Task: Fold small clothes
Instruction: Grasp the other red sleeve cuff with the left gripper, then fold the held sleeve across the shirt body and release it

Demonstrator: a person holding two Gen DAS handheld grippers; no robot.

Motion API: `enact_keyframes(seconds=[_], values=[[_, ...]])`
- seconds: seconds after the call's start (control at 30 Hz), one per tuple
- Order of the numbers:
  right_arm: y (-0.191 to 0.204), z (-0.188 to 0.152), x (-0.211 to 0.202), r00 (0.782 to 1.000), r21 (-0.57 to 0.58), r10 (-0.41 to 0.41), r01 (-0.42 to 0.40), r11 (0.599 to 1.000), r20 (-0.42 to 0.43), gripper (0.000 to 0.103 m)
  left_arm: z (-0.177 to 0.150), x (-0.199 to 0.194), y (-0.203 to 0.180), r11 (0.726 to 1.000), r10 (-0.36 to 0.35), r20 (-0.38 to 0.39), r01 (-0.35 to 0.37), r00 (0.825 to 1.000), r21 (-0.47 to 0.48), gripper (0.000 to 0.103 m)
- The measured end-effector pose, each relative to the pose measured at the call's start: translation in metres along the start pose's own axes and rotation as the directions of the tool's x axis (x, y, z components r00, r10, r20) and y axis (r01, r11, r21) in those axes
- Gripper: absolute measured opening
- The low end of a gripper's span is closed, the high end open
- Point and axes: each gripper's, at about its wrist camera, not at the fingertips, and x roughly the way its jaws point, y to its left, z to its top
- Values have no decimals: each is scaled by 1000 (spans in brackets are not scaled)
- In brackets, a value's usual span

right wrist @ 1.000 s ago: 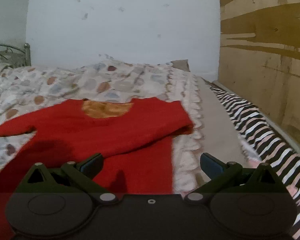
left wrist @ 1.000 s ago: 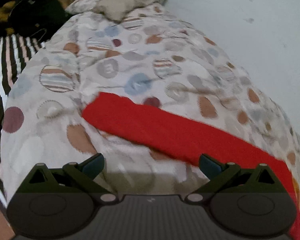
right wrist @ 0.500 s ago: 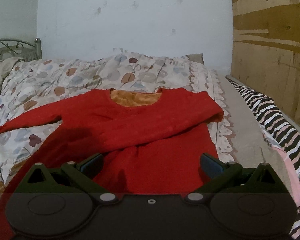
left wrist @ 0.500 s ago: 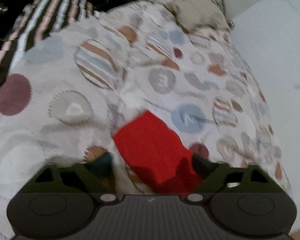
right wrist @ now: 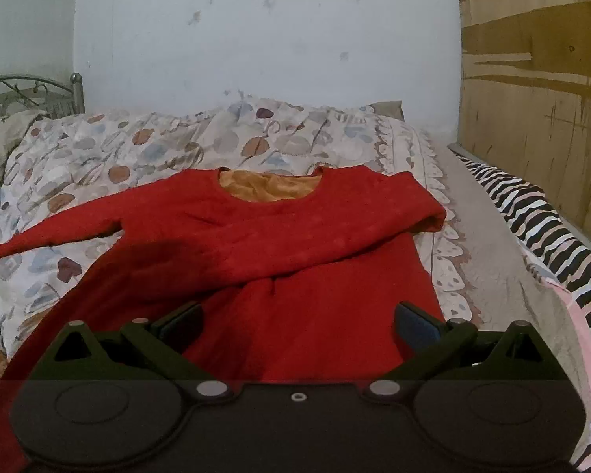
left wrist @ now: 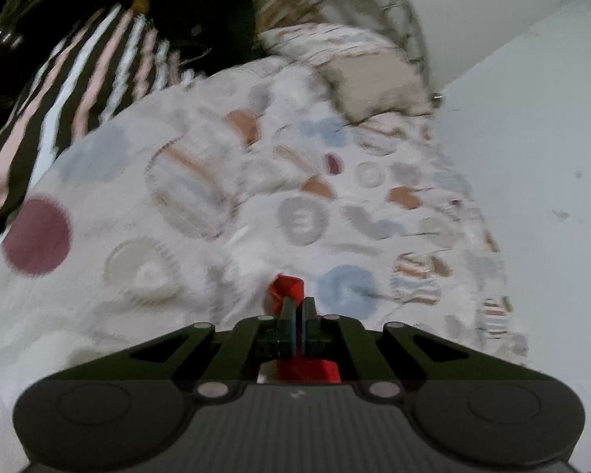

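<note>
A red long-sleeved top [right wrist: 303, 252] with an orange lining lies flat on the patterned duvet [right wrist: 145, 149]. Its right sleeve is folded across the chest; its left sleeve [right wrist: 51, 236] stretches out to the left. My left gripper [left wrist: 298, 307] is shut on the cuff of that sleeve [left wrist: 285, 289], a bit of red cloth poking out past the closed fingertips. My right gripper [right wrist: 297, 321] is open and empty, hovering above the lower part of the top.
The duvet [left wrist: 177, 216] covers the bed. A pillow [left wrist: 374, 75] and a metal headboard [right wrist: 31, 94] are at the head end. A black-and-white striped blanket [right wrist: 551, 244] lies along the right side by a wooden panel [right wrist: 532, 98]. A white wall [right wrist: 256, 39] is behind.
My left gripper moved onto the sleeve end and closed on the cuff. My right gripper drew back, so more of the top shows.
</note>
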Motion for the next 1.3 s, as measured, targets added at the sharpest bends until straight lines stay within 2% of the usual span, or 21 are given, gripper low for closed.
enact_keyframes(seconds=[0.13, 0.23, 0.27, 0.33, 0.37, 0.47, 0.5, 0.57, 0.67, 0.7, 0.73, 0.77, 0.8, 0.93, 1.0, 1.1, 1.17, 1.23, 1.3], values=[[-3, -1, -5, 1000, 15, 0, 0, 1000, 12, 103, 7, -13, -26, 993, -82, 22, 80, 996, 86, 0], [-7, -2, -8, 1000, 25, -1, 1, 1000, 20, 103, 9, -23, -53, 974, -168, 19, 163, 986, 155, 0], [-8, -2, -9, 1000, 31, 0, 0, 1000, 22, 103, 8, -27, -65, 965, -197, 9, 192, 980, 180, 0], [-9, -4, -12, 1000, 40, 1, -2, 999, 27, 103, 4, -40, -96, 925, -277, -11, 270, 961, 269, 0], [-11, -4, -13, 1000, 45, 1, -2, 999, 30, 103, 1, -48, -113, 895, -325, -26, 317, 945, 313, 0], [-15, -5, -17, 999, 62, 0, -2, 998, 41, 103, -16, -77, -166, 789, -457, -72, 442, 886, 426, 0], [-17, -6, -18, 999, 69, -2, -1, 998, 44, 103, -24, -88, -184, 747, -505, -96, 490, 858, 450, 0], [-21, -6, -21, 999, 82, -6, 2, 997, 50, 103, -39, -108, -211, 679, -573, -141, 564, 807, 471, 0], [-27, -8, -27, 998, 102, -15, 9, 995, 61, 103, -69, -138, -247, 574, -658, -224, 672, 719, 469, 0], [-30, -9, -29, 998, 107, -20, 13, 994, 63, 103, -84, -150, -259, 526, -682, -262, 706, 683, 475, 0], [-33, -10, -31, 997, 113, -27, 19, 993, 66, 103, -98, -160, -268, 484, -694, -299, 731, 655, 480, 0], [-36, -11, -33, 997, 119, -33, 25, 993, 67, 103, -112, -167, -274, 451, -698, -331, 749, 635, 486, 0], [-39, -12, -35, 997, 125, -40, 31, 992, 69, 103, -131, -178, -281, 405, -702, -375, 772, 606, 490, 0], [-55, -16, -43, 994, 147, -80, 70, 987, 68, 103, -199, -204, -289, 290, -682, -522, 844, 513, 451, 0], [-63, -19, -47, 992, 158, -106, 94, 983, 67, 103, -233, -213, -284, 246, -655, -591, 873, 471, 422, 0], [-76, -24, -51, 987, 177, -149, 137, 975, 56, 103, -276, -220, -274, 203, -591, -679, 895, 436, 398, 0], [-84, -28, -54, 983, 178, -176, 164, 970, 52, 103, -302, -221, -263, 192, -538, -736, 910, 412, 369, 0], [-91, -33, -56, 977, 169, -206, 196, 966, 46, 103, -319, -219, -253, 187, -495, -768, 913, 406, 362, 0], [-96, -37, -57, 972, 158, -230, 222, 962, 37, 103, -330, -214, -238, 202, -441, -806, 919, 394, 338, 0]])
